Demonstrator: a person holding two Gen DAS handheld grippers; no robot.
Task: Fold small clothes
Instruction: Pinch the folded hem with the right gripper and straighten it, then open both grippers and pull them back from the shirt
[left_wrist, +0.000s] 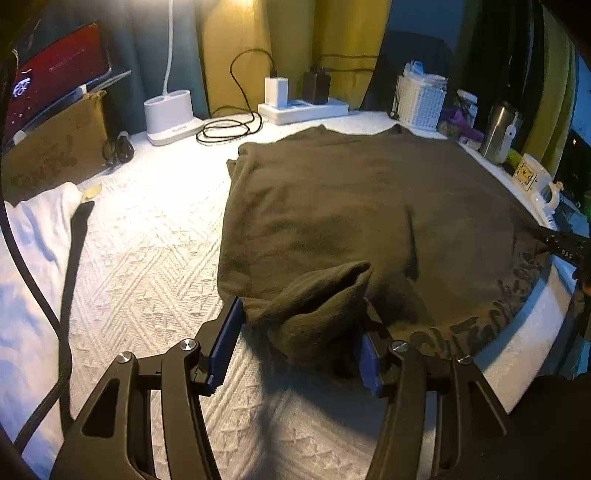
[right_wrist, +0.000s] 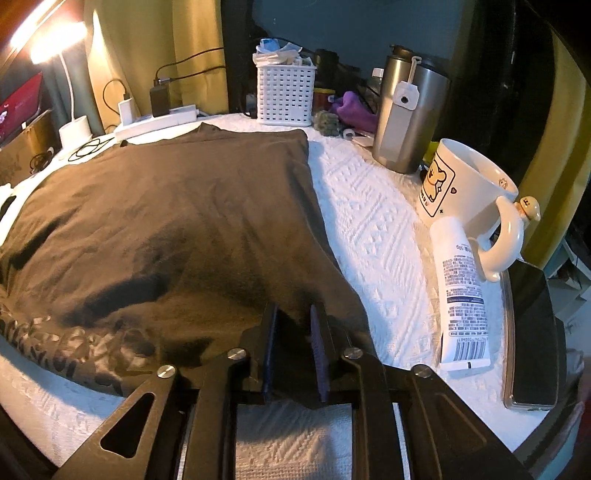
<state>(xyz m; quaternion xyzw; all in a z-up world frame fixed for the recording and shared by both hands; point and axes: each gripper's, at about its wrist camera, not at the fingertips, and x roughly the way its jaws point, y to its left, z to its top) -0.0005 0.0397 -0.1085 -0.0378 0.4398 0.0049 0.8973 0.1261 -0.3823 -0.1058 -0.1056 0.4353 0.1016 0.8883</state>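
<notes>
A dark olive-brown T-shirt (left_wrist: 351, 206) lies spread on the white textured table cover (left_wrist: 147, 258), sides folded in, its printed hem toward me. My left gripper (left_wrist: 299, 325) stands open around a raised bunch of the shirt's near left hem; the blue pads (left_wrist: 225, 339) sit on either side of the bunch. My right gripper (right_wrist: 293, 325) is nearly closed with the shirt's (right_wrist: 184, 206) near right hem corner between its pads (right_wrist: 317, 343). The right gripper's tip also shows at the right edge of the left wrist view (left_wrist: 565, 243).
A white garment (left_wrist: 33, 258) lies at the left. At the back: a lamp base (left_wrist: 170, 114), power strip (left_wrist: 303, 107) with coiled cable, white basket (right_wrist: 286, 94). At the right: steel tumbler (right_wrist: 410, 114), cream mug (right_wrist: 465, 184), white tube (right_wrist: 461, 295), phone (right_wrist: 532, 332).
</notes>
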